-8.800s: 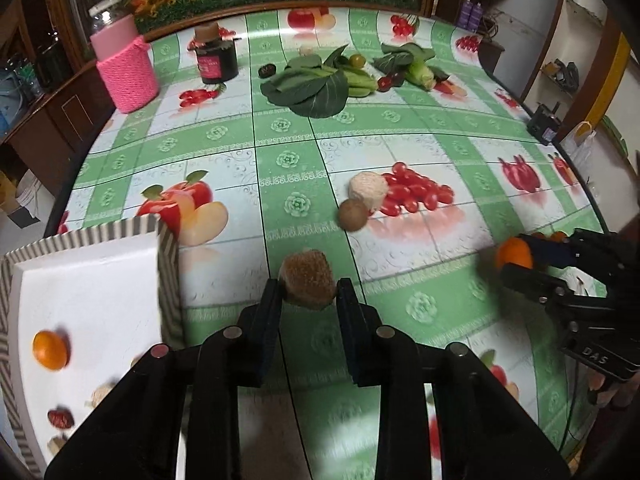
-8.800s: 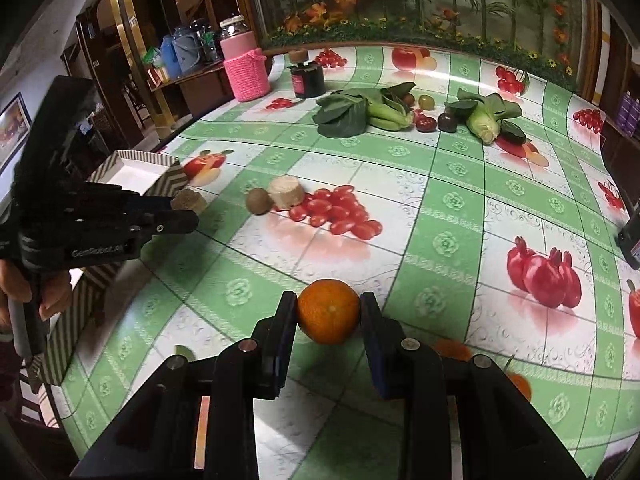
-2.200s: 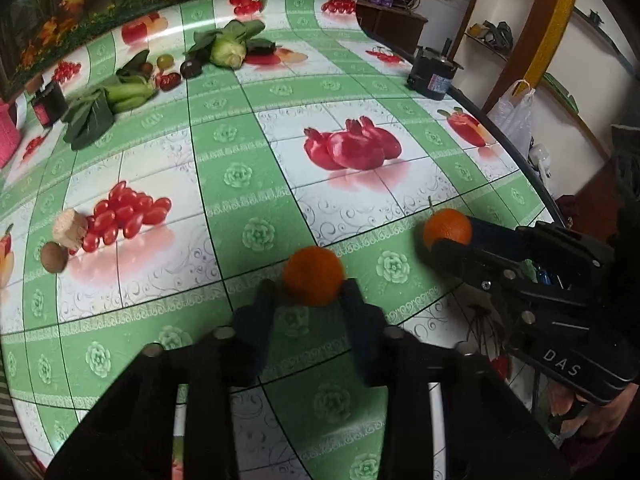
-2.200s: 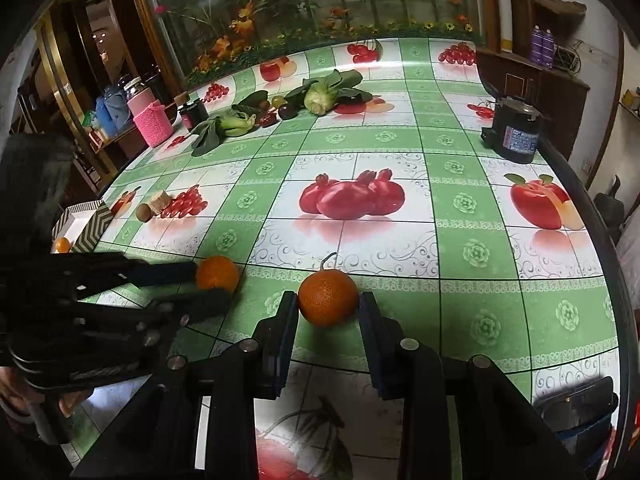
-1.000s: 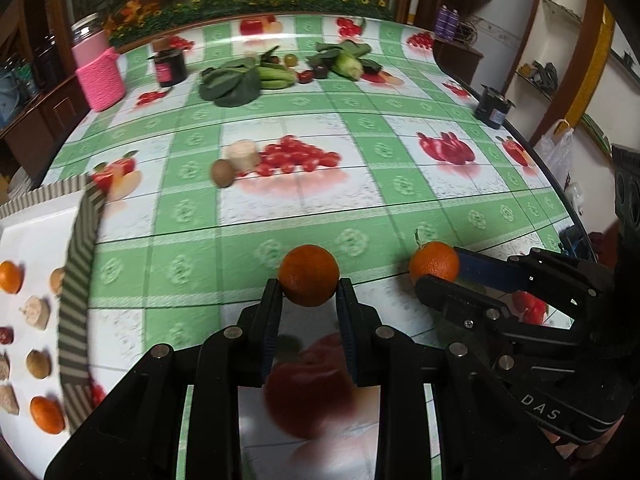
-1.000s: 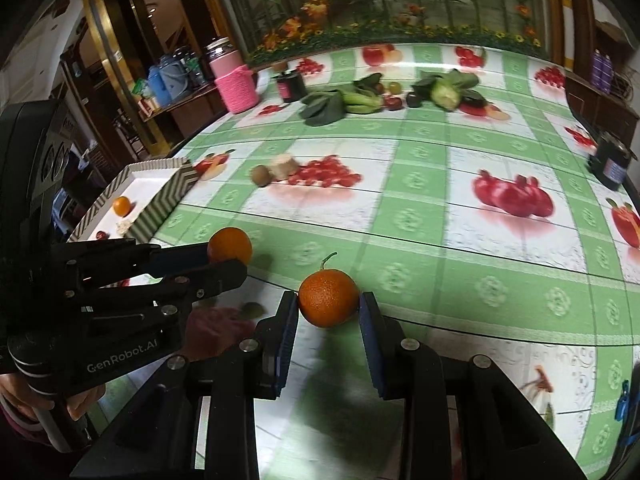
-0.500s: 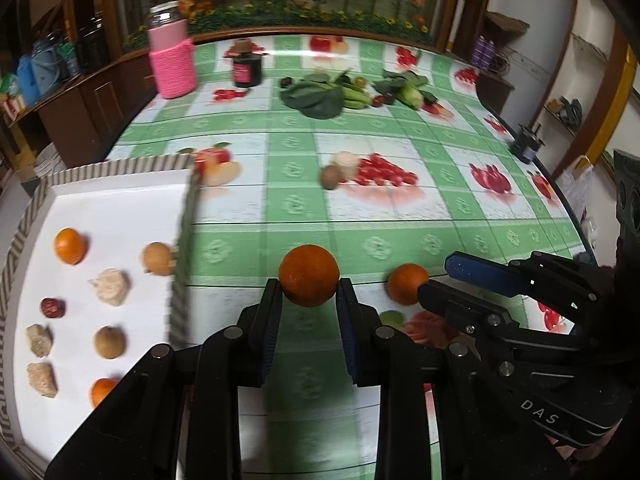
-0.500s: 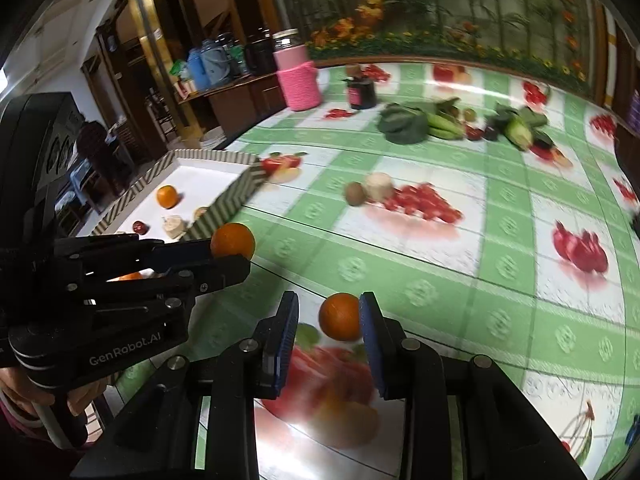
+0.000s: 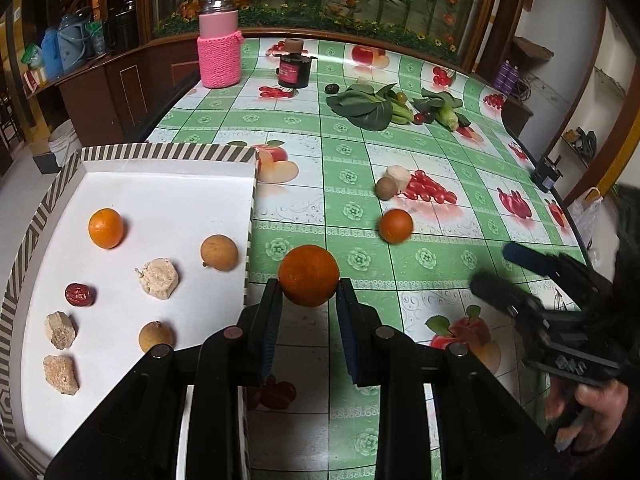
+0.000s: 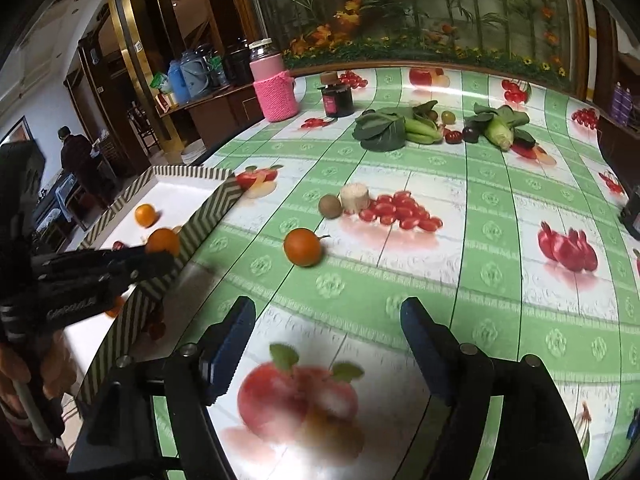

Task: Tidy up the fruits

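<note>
My left gripper [image 9: 308,292] is shut on an orange [image 9: 308,275] and holds it above the table, just right of the striped tray's [image 9: 160,152] right wall; the gripper also shows at the left of the right wrist view [image 10: 154,258]. The tray holds an orange [image 9: 105,228], brown round fruits [image 9: 219,252] and pale chunks [image 9: 158,279]. My right gripper [image 10: 328,320] is open and empty above the tablecloth. A second orange [image 10: 302,247] lies on the table ahead of it, also seen in the left wrist view [image 9: 395,225].
A brown fruit [image 9: 385,188] and a pale chunk [image 9: 398,176] lie by printed tomatoes. Leafy greens [image 9: 366,106], corn [image 10: 498,132], a dark jar [image 9: 294,66] and a pink-sleeved bottle [image 9: 219,46] stand at the far side. The table edge runs along the right.
My right gripper has opened and let go of its orange, which now lies on the table, and has pulled back. My left gripper has carried its orange left, close to the tray.
</note>
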The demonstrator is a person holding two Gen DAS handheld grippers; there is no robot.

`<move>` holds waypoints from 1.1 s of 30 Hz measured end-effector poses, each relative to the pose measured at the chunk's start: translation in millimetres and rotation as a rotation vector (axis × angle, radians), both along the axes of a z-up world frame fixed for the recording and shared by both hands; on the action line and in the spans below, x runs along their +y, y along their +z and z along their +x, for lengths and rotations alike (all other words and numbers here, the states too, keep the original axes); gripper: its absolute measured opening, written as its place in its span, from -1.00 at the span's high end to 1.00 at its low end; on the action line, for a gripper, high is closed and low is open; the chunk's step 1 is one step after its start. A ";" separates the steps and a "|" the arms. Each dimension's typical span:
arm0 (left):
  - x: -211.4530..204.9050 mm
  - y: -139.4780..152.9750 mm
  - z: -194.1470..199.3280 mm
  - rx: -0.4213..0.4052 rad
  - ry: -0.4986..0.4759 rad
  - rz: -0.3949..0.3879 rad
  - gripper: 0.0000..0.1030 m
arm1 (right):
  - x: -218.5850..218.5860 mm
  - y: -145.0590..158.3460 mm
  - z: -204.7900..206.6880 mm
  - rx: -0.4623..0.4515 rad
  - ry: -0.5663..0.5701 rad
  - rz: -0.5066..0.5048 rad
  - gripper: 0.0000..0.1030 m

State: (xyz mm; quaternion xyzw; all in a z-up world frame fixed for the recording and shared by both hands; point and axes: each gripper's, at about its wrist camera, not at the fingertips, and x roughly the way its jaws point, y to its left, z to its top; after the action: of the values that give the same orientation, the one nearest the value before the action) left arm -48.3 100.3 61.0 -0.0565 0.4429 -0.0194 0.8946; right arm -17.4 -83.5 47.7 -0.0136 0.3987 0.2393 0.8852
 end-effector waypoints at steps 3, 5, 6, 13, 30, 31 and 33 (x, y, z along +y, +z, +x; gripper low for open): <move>6.4 3.5 0.1 -0.007 0.013 -0.009 0.52 | 16.7 -3.8 23.7 0.013 0.013 -0.036 -0.50; 14.1 6.1 0.8 -0.012 0.030 -0.019 0.52 | 33.4 -6.1 40.2 0.019 0.040 -0.050 -0.50; 17.1 6.5 1.7 -0.012 0.035 -0.023 0.52 | 42.1 -7.0 46.6 0.021 0.056 -0.059 -0.50; 41.9 6.3 6.8 -0.002 0.069 -0.047 0.52 | 100.5 -36.8 87.0 0.066 0.135 -0.166 0.41; 91.3 13.1 -20.7 -0.032 0.163 -0.029 0.51 | 117.3 10.6 31.6 0.002 0.211 -0.029 0.42; 93.1 13.2 -22.3 -0.032 0.169 -0.024 0.51 | 120.5 11.0 28.3 0.000 0.216 -0.029 0.42; 98.0 12.2 -25.8 -0.029 0.181 -0.013 0.51 | 129.0 12.3 22.7 -0.002 0.233 -0.026 0.42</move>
State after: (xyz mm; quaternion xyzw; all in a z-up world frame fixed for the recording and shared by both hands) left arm -74.2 198.3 73.2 -0.1018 0.4226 0.0576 0.8987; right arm 5.3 45.5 60.0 -0.0716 0.3964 0.3351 0.8517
